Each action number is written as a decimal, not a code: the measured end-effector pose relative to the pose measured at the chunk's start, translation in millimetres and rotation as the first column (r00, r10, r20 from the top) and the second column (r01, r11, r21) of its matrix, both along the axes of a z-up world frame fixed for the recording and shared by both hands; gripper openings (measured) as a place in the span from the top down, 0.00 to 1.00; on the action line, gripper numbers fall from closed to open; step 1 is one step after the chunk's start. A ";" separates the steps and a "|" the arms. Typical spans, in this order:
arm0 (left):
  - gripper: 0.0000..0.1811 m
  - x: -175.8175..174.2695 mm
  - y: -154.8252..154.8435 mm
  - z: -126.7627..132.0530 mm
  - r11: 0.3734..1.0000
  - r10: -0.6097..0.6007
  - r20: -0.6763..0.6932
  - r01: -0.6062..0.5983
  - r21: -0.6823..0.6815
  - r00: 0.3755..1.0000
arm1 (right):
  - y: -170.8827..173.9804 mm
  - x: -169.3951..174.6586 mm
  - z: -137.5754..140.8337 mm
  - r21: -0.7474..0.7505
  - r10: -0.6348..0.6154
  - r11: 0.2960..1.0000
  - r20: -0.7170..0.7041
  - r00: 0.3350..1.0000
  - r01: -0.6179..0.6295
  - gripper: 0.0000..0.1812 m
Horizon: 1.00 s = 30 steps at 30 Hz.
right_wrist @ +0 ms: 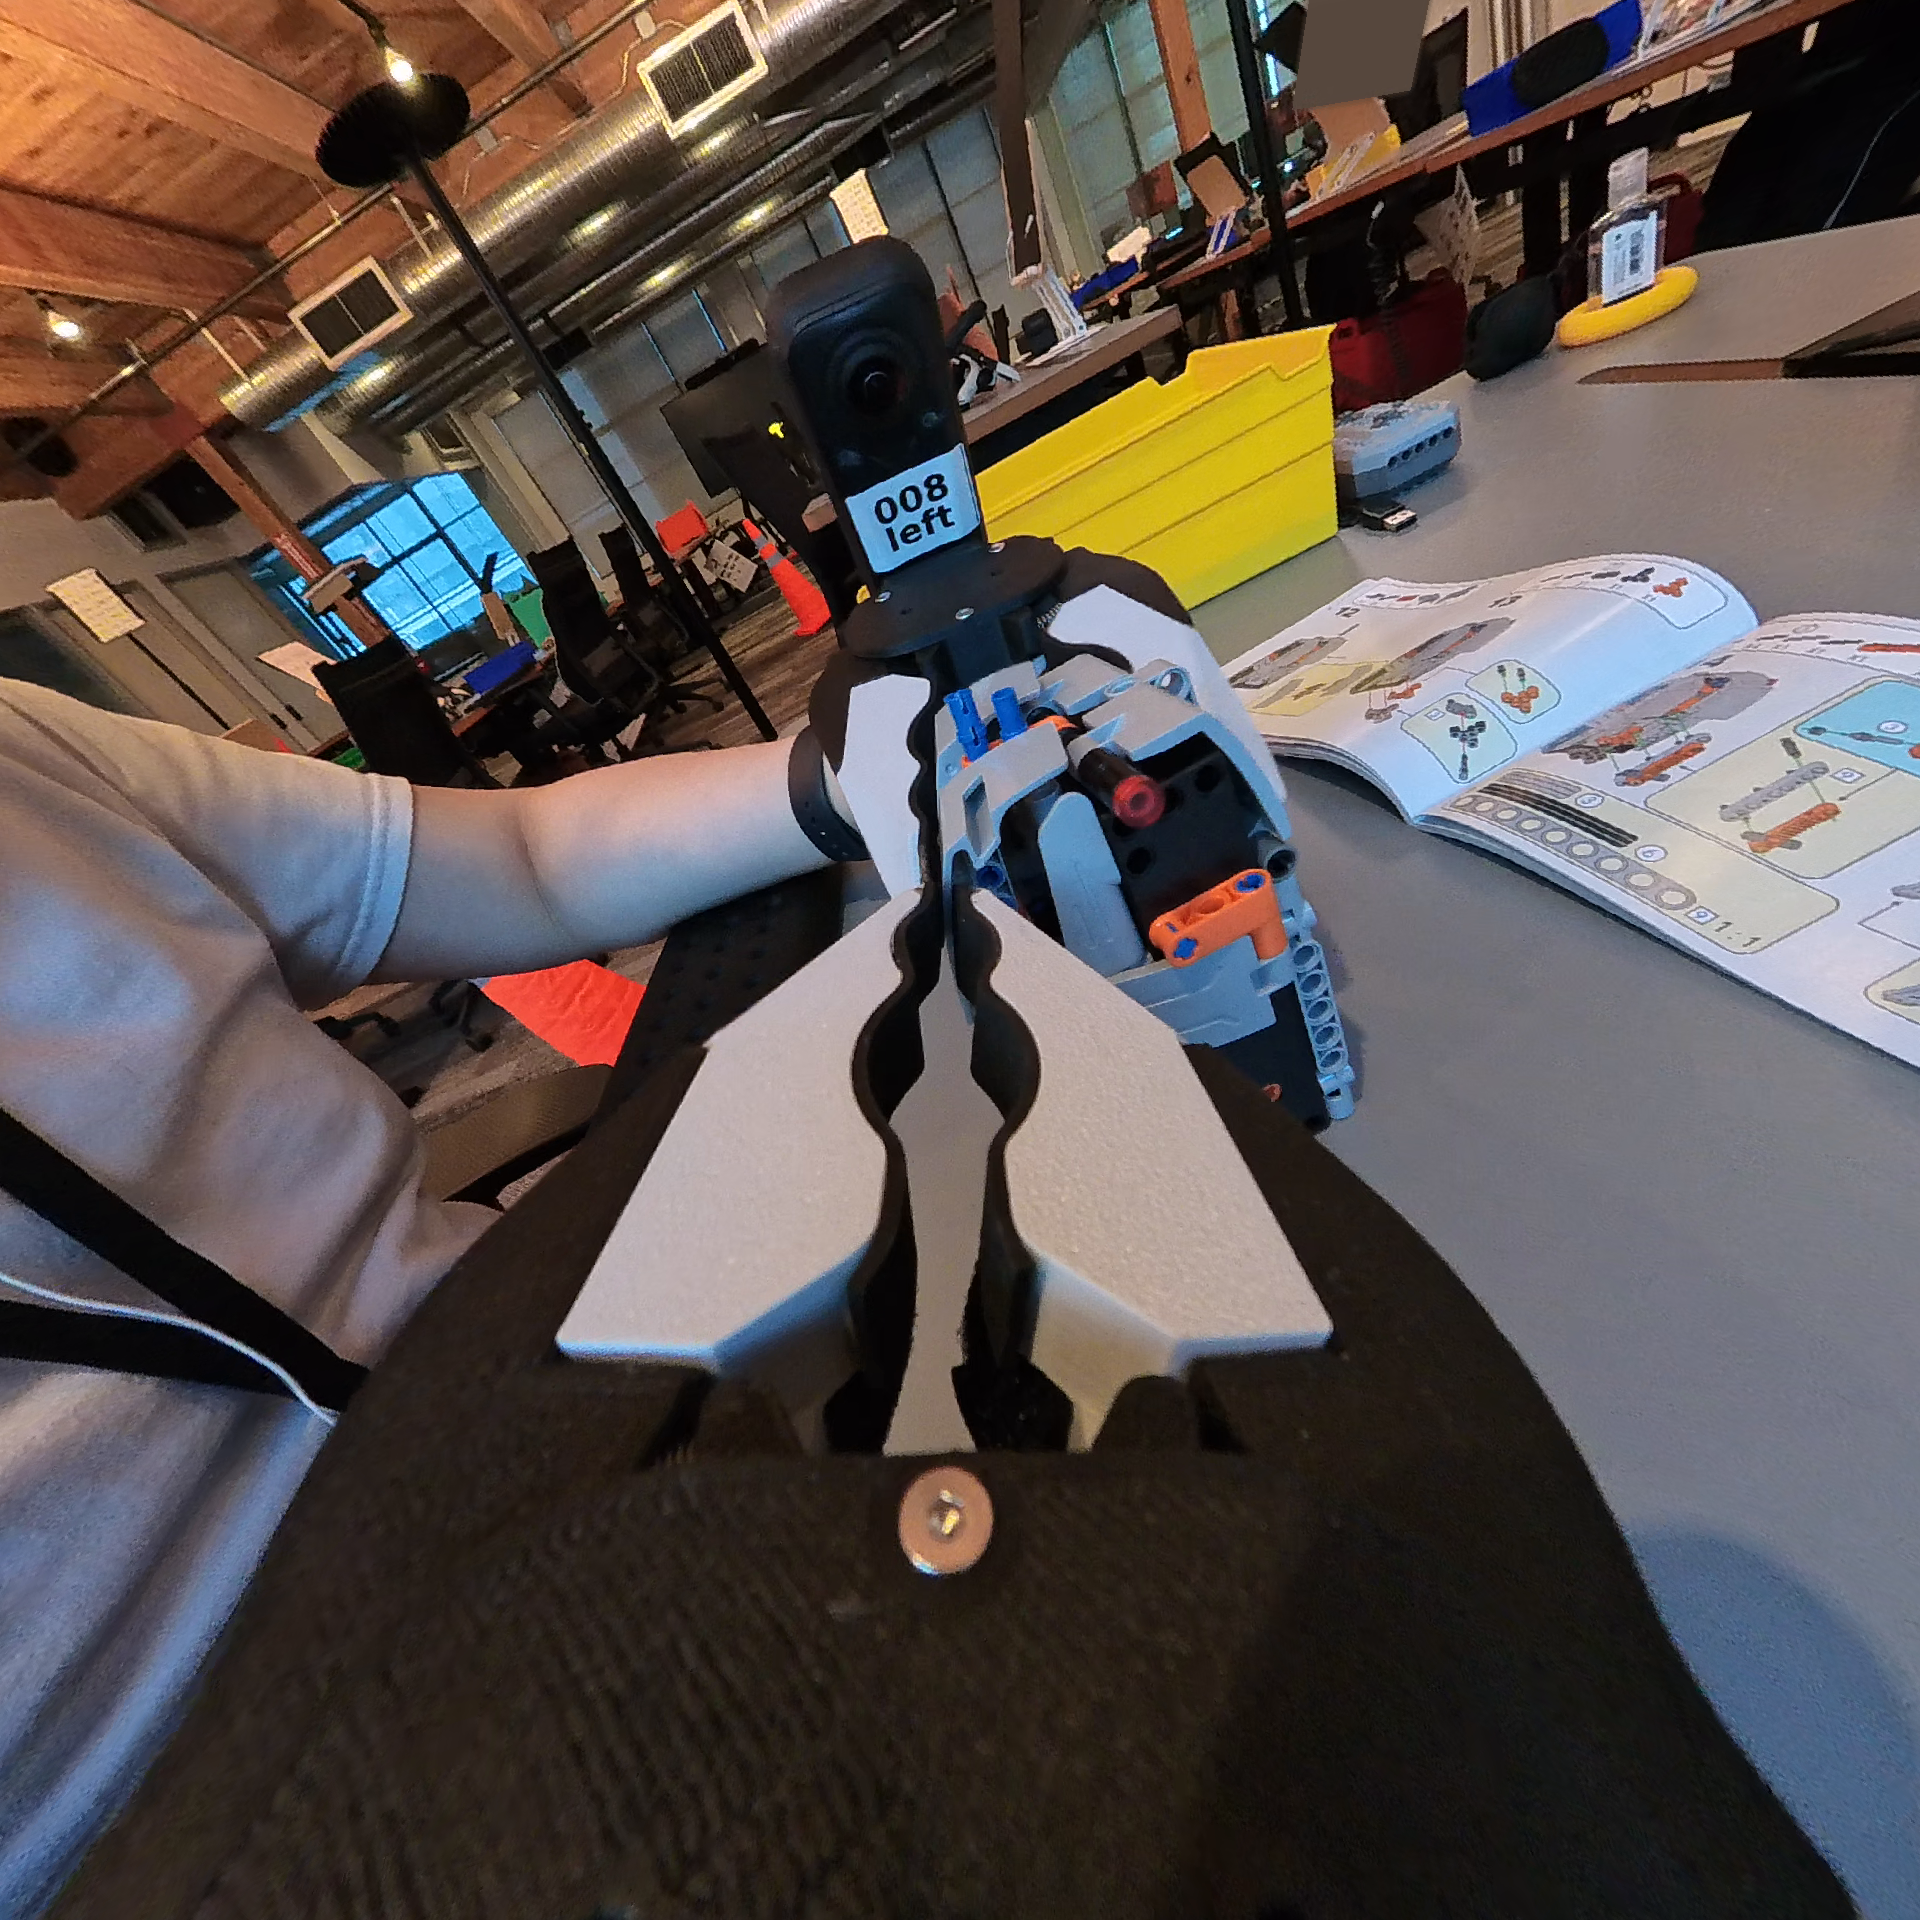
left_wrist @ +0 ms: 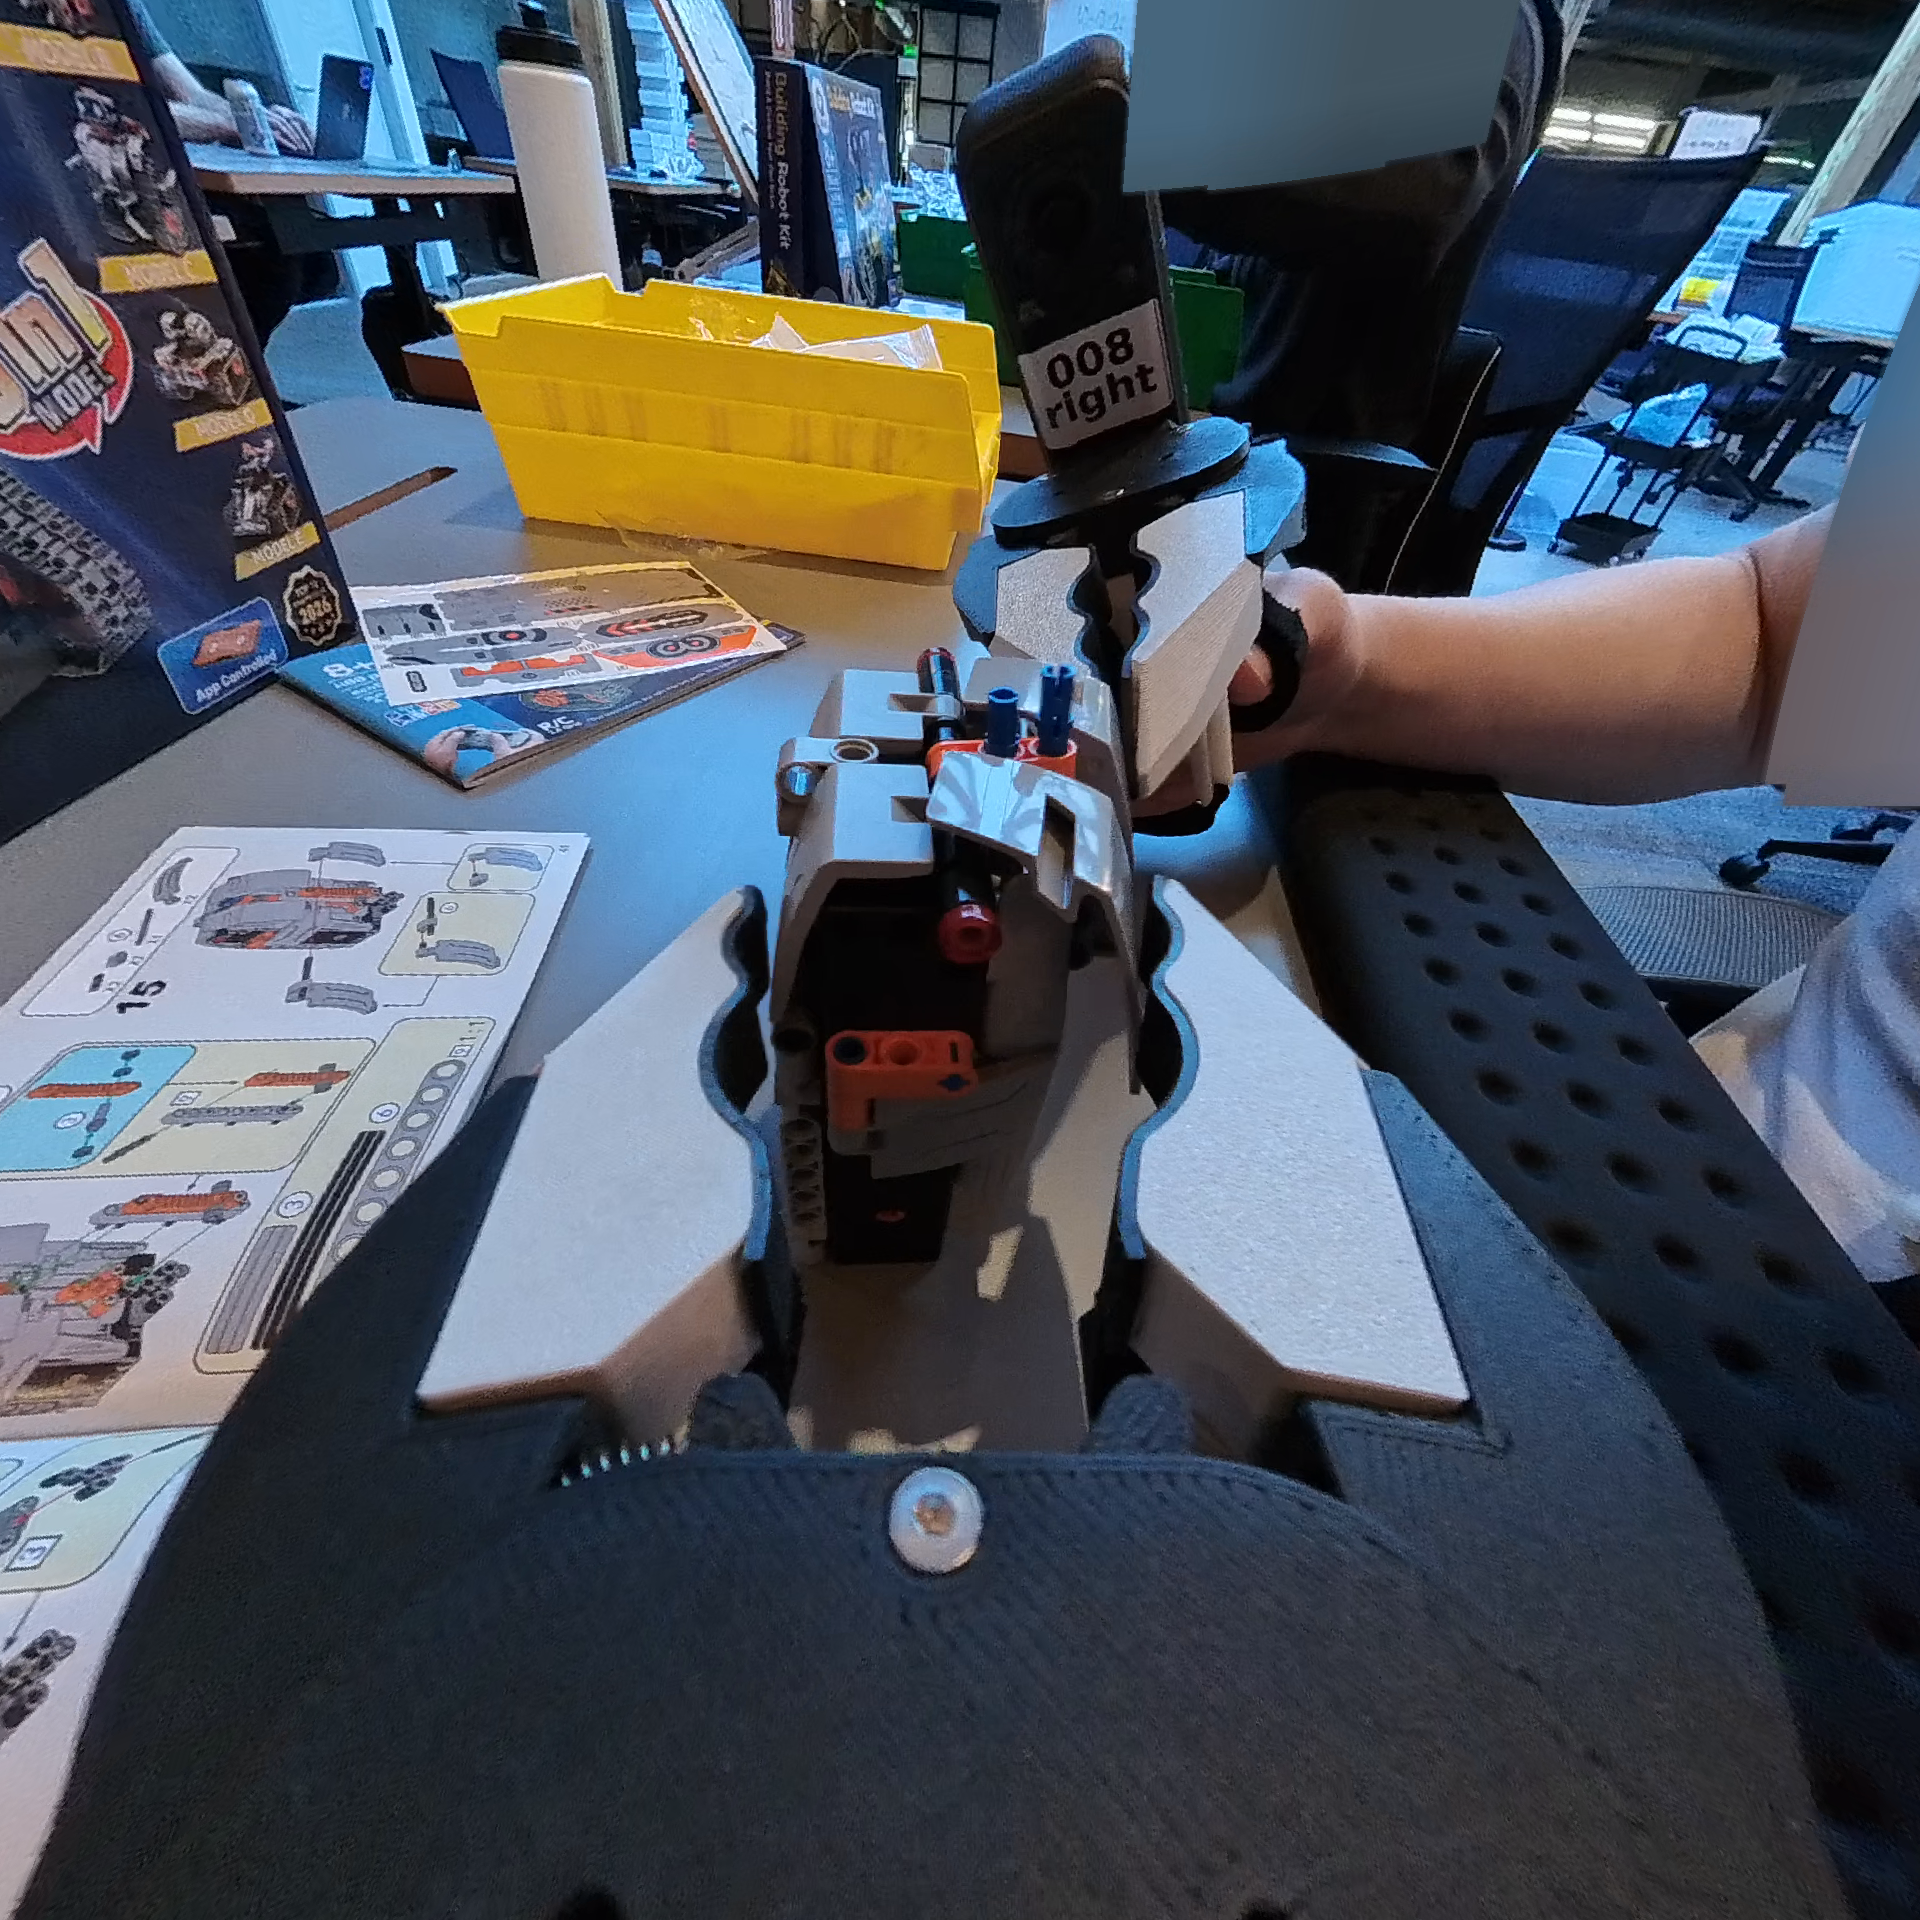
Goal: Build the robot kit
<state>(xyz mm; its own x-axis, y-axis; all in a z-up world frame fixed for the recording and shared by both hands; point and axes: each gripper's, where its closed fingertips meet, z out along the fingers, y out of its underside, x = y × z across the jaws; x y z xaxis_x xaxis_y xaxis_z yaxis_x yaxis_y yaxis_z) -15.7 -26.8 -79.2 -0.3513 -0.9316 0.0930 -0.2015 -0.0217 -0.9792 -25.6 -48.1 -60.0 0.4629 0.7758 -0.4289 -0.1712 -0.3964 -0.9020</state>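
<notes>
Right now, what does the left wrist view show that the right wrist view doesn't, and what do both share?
Only the left wrist view shows the kit box, the sticker sheet, a white bottle and the black perforated chair arm. Only the right wrist view shows the wooden ceiling, a yellow ring and a grey brick hub. Both show the brick model clamped by the left gripper, the right gripper nearly shut beside it, the yellow bin and the instruction booklet.
</notes>
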 end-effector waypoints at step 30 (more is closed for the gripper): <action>0.67 2.6 8.4 6.6 0.993 0.089 0.048 -0.092 0.069 0.995 | 24.0 38.4 22.0 0.300 -0.244 0.944 0.361 0.900 0.135 0.47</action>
<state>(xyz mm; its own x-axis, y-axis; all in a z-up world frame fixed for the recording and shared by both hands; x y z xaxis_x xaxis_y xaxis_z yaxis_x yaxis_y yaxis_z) -13.1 -18.4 -72.6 -0.2676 -0.9635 0.0115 -0.1582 0.0322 -0.9869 12.7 -24.0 -38.0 0.6992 0.7147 0.0208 0.1652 -0.1333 -0.9772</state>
